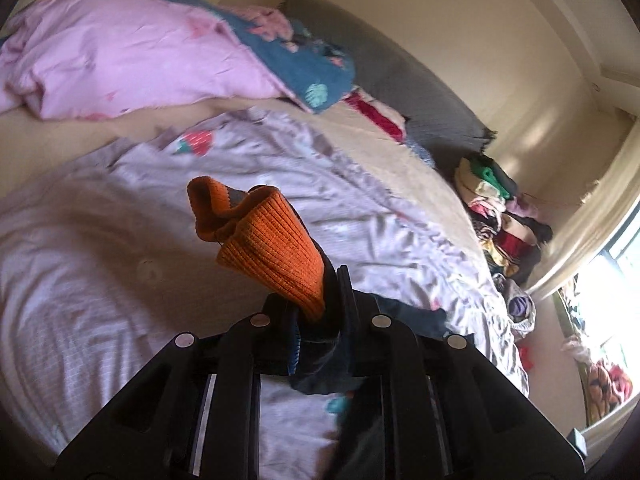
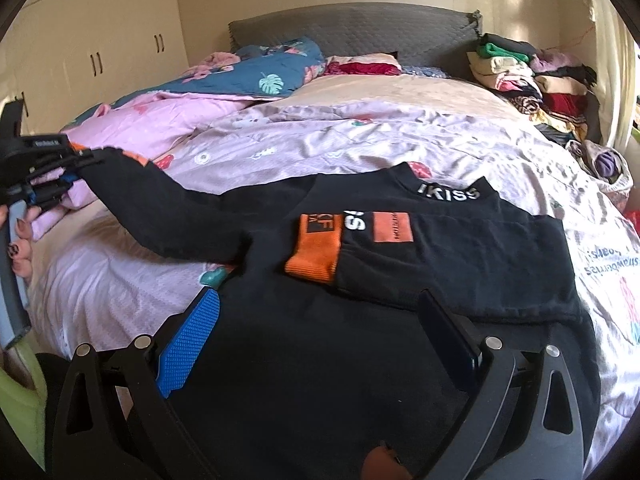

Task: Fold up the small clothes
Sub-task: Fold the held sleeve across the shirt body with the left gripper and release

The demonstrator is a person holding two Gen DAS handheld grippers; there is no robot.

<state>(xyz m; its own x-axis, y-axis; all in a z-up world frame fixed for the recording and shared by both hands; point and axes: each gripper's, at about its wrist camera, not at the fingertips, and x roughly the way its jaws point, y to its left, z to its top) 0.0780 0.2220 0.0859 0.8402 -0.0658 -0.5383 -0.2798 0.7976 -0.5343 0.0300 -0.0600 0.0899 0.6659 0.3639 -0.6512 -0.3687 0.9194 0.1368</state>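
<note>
A black sweatshirt (image 2: 460, 256) with white lettering and orange patches lies flat on the bed. Its right sleeve is folded across the chest, and that sleeve's orange cuff (image 2: 316, 256) rests there. My left gripper (image 1: 316, 300) is shut on the other sleeve's orange ribbed cuff (image 1: 272, 248) and holds it above the bedding. In the right wrist view that left gripper (image 2: 80, 160) sits at the far left with the sleeve stretched out to it. My right gripper (image 2: 318, 300) is open over the sweatshirt's lower body, nothing between its fingers (image 2: 192, 344).
Lilac printed bedding (image 2: 360, 140) covers the bed. A pink duvet (image 1: 120, 48) and a blue leaf quilt (image 2: 272, 76) are heaped near the grey headboard (image 2: 360, 28). Stacked clothes (image 2: 532, 76) stand at the far right. Wardrobe doors (image 2: 100, 40) fill the left wall.
</note>
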